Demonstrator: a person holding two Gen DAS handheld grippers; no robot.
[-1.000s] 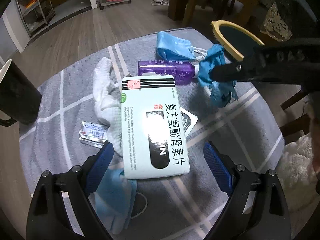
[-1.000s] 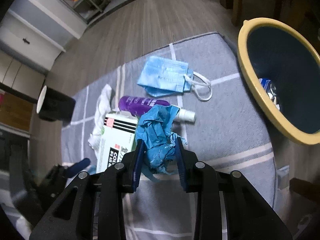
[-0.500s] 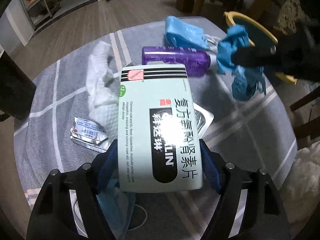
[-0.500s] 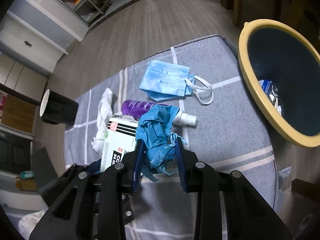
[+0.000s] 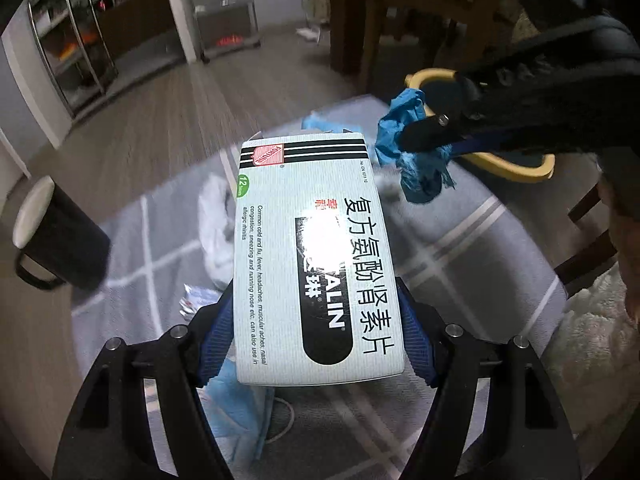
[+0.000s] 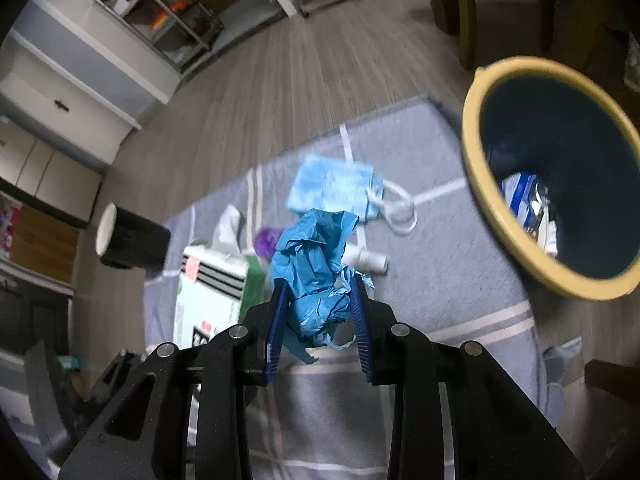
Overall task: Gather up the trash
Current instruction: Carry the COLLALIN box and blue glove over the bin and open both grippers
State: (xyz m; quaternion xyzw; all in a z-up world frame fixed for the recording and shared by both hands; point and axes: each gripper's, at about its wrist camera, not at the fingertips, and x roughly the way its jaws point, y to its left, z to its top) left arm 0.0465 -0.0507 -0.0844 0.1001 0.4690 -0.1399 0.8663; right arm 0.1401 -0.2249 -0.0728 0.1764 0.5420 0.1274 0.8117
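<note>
My left gripper (image 5: 316,344) is squeezed shut on a flat white cardboard medicine box with black stripes and Chinese writing (image 5: 312,256). The blue pads press on both long sides of the box near its close end, and the rest of the box sticks out away from me, up off the grey rug with white lines (image 5: 460,264). Under the box I see part of a light blue face mask (image 5: 236,404) lying on the rug, and a bit farther a crumpled white tissue (image 5: 216,220) and a small shiny packet (image 5: 194,300).

My right gripper (image 6: 320,312) is clamped on a scrunched blue plastic glove (image 6: 312,264). The glove sits between the two blue pads and puffs out above them, held in the air over the rug. Behind it on the rug lie a purple bottle with a white cap (image 6: 266,238), mostly hidden, and a second light blue face mask with white loops (image 6: 332,188).

To the right stands a round dark bin with a yellow rim (image 6: 472,168). Something white and blue is inside, maybe wrappers; it is too blurry to tell. A black mug with a white inside (image 6: 132,240) sits far left, at the rug's edge.
</note>
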